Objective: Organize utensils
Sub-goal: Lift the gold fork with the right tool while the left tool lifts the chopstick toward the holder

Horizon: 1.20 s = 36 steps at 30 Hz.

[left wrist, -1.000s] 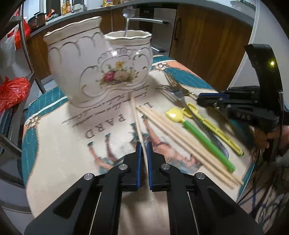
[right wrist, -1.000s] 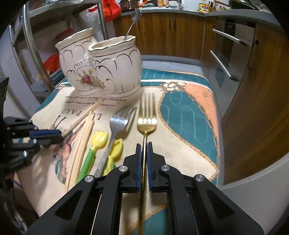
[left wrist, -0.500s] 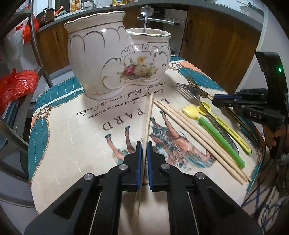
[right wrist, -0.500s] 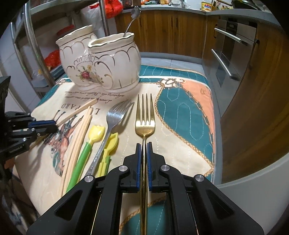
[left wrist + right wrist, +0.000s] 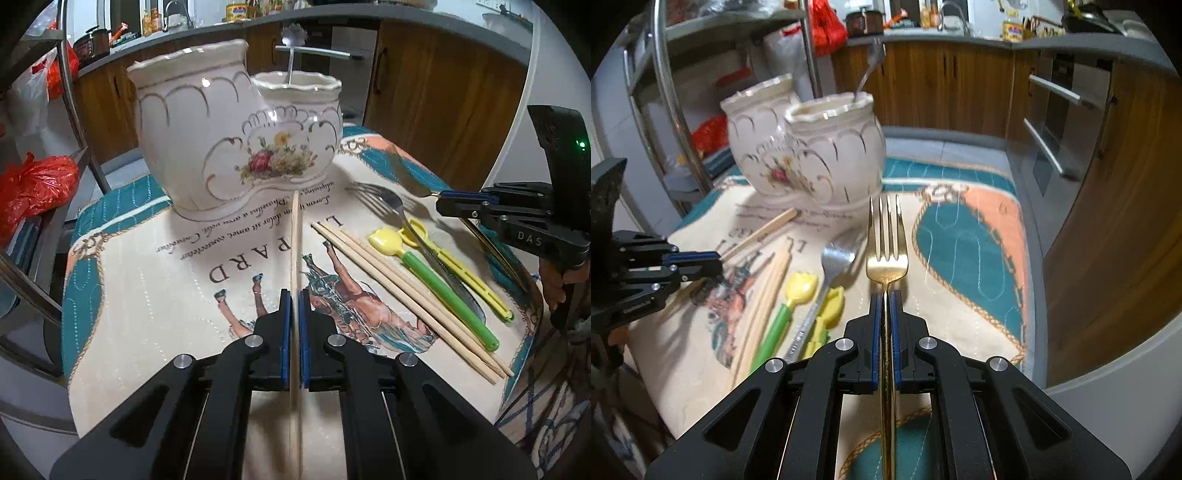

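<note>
My left gripper (image 5: 294,293) is shut on a wooden chopstick (image 5: 295,240) that points at the white twin-pot ceramic holder (image 5: 236,140). My right gripper (image 5: 885,295) is shut on the handle of a gold fork (image 5: 887,254), its tines aimed at the holder (image 5: 812,158). A metal utensil (image 5: 291,55) stands in the holder's right pot. On the printed cloth (image 5: 155,295) lie three more chopsticks (image 5: 402,295), a silver fork (image 5: 391,206), a green-handled yellow scoop (image 5: 436,280) and a yellow utensil (image 5: 461,269). The right gripper (image 5: 443,203) shows at the right edge of the left wrist view.
The cloth covers a small table with its edge close on the right (image 5: 1034,258). Wooden cabinets (image 5: 960,85) and an oven (image 5: 1056,122) stand behind. A metal rack (image 5: 74,110) with red bags (image 5: 33,184) is at the left.
Both grippers have lifted their utensils off the cloth. The chopstick has swung from slanted to straight ahead, and the gold fork now hangs above the table, nearer the holder.
</note>
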Tool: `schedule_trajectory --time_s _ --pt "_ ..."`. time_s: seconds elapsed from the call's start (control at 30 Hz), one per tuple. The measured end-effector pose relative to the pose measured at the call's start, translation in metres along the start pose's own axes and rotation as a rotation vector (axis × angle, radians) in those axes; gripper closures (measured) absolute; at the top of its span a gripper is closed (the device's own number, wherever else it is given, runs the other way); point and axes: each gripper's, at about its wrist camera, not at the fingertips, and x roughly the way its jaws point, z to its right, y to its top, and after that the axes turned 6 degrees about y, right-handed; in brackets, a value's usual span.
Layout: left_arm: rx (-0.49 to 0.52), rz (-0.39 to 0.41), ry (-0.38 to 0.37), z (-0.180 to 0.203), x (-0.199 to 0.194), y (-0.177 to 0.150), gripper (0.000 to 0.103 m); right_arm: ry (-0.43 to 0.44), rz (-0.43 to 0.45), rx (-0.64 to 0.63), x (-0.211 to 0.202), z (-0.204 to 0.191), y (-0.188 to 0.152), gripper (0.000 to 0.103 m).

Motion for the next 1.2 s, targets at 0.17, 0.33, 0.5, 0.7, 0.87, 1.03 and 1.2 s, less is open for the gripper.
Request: schedule_trajectory --time_s 0.17,0.33,0.5,0.7,0.87,1.03,1.2 --pt "-0.01 0.065 -0.018 -0.006 -0.018 0.001 0.099 0.01 0.102 -0.028 -0.026 -0.009 0.005 0.097" --pt "-0.009 0.167 -0.035 -0.008 -0.038 0.004 0.099 0.015 0.199 -0.061 -0.052 -0.019 0.012 0.097" --pt "-0.023 0.312 -0.021 -0.014 -0.059 0.008 0.098 0.007 0.309 -0.092 -0.076 -0.028 0.018 0.097" --pt "-0.089 0.411 -0.042 -0.029 -0.07 0.013 0.099 -0.003 0.421 -0.118 -0.087 -0.038 0.038 0.097" --pt "-0.126 0.507 -0.068 -0.043 -0.085 0.036 0.099 0.027 0.442 -0.117 -0.088 -0.043 0.067 0.097" --pt "-0.188 0.596 -0.092 -0.067 -0.091 0.069 0.099 0.052 0.444 -0.107 -0.086 -0.043 0.096 0.097" --pt "-0.25 0.654 -0.129 -0.089 -0.082 0.102 0.099 0.073 0.468 -0.078 -0.082 -0.038 0.121 0.097"
